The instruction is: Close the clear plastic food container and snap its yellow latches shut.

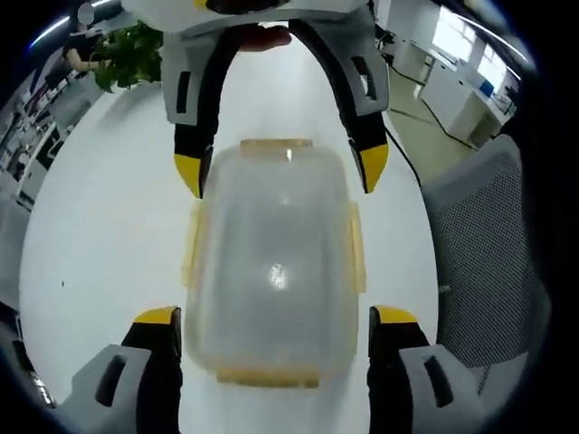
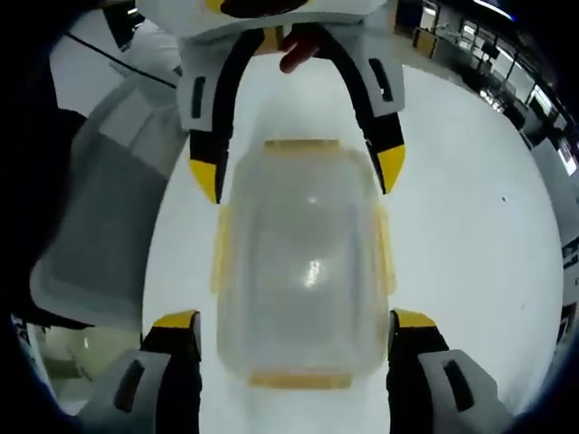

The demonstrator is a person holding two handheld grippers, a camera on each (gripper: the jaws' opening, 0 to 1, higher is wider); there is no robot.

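L gripper jaws apart, straddling container near end; R gripper same at far end, mid tabletop. Lid on, latches look unsnapped; prob. bracing to press.

The setting was an open-plan office. The work took place on a round white table. A grey mesh-backed office chair stood beside it. A green leafy potted plant sat past the table's far edge. Rows of white desks stood beyond, under long ceiling strip lights.
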